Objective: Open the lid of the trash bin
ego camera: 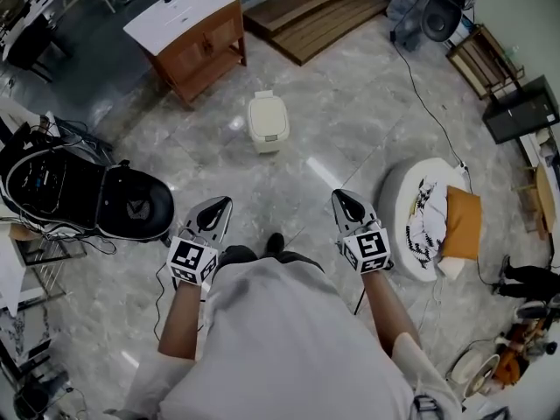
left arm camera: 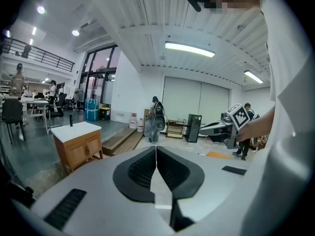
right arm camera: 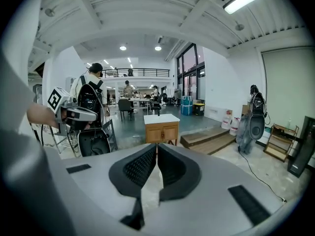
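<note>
A small cream trash bin (ego camera: 268, 122) stands on the marble floor ahead of me, its lid down. Both grippers are held at waist height, well short of the bin. My left gripper (ego camera: 222, 203) is shut with nothing in it, and its jaws meet in the left gripper view (left arm camera: 156, 148). My right gripper (ego camera: 342, 196) is also shut and empty, jaws together in the right gripper view (right arm camera: 156, 145). Neither gripper view shows the bin. Each gripper view catches the other gripper to the side: the right one (left arm camera: 231, 124) and the left one (right arm camera: 74, 113).
A wooden cabinet with a white top (ego camera: 188, 33) stands beyond the bin on the left. An open black case (ego camera: 87, 195) lies at my left. A wooden platform (ego camera: 319, 11) is at the back. At the right sits a round white seat (ego camera: 398, 199) with an orange cushion (ego camera: 461, 221).
</note>
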### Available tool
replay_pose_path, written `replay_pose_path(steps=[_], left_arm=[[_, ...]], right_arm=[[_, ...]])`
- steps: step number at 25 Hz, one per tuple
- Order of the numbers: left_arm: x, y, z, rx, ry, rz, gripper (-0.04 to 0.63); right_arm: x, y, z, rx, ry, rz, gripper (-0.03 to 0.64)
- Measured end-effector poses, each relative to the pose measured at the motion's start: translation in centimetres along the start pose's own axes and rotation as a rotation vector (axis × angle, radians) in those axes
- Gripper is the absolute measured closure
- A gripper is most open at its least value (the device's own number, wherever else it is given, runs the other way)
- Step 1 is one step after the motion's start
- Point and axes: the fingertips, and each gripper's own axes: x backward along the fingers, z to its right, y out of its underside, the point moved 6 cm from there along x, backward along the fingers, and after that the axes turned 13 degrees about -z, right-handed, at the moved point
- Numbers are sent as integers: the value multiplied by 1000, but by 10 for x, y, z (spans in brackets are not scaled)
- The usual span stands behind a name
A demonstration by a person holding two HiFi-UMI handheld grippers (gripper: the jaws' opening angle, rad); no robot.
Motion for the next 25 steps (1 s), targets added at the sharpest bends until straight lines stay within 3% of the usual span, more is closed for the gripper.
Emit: replay_pose_path(steps=[10, 20, 25], left_arm=[[-27, -15, -14, 12, 1, -20, 577], [-73, -24, -62, 21, 48, -46, 577], [-105, -45, -103, 7, 88, -65, 577]], right_arm=[[-23, -6, 23, -20, -15, -29, 583], [-66, -23, 42, -51, 17, -61, 583], [-103, -51, 51, -68, 22, -76, 583]])
